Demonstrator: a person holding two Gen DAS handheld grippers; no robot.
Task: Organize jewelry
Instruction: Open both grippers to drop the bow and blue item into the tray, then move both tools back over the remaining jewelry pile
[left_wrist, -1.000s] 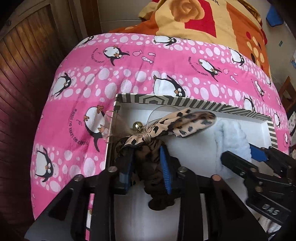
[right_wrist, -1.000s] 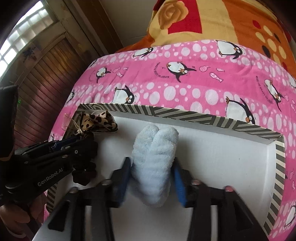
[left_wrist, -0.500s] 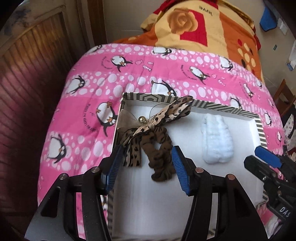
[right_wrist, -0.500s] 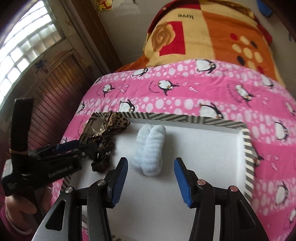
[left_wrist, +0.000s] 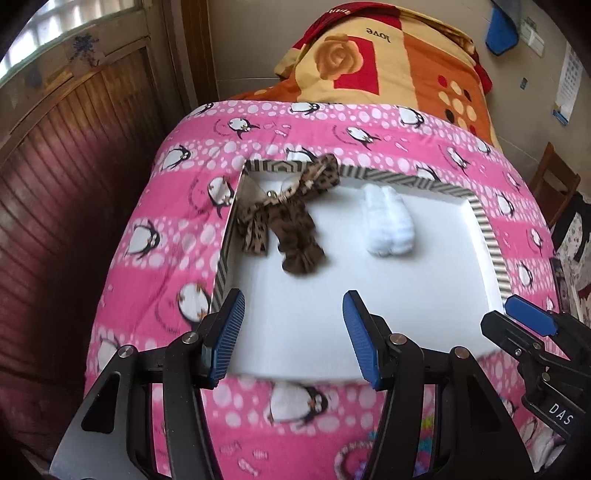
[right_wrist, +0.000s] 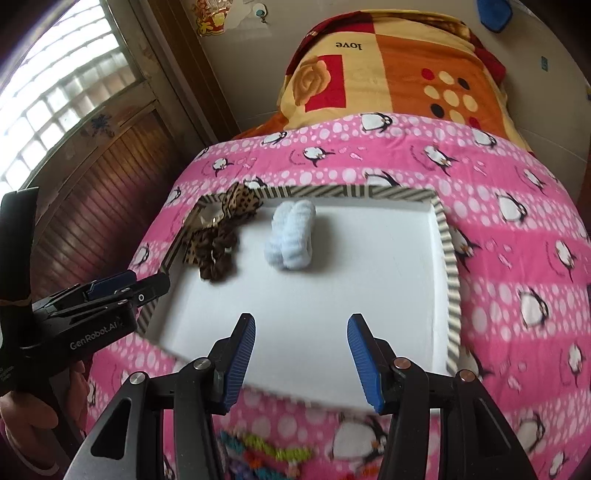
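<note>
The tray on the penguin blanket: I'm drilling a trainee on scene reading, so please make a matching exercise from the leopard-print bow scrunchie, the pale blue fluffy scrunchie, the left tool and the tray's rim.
Column 1:
1. leopard-print bow scrunchie
2. pale blue fluffy scrunchie
3. left tool
4. tray rim

Column 2:
A. striped
B. open, holding nothing
C. in the tray's far left corner
D. mid-tray, near the far edge

Pairs: 1-C, 2-D, 3-B, 4-A

Two scrunchies (right_wrist: 291, 236) in striped-rim tray (right_wrist: 448, 258)
</note>
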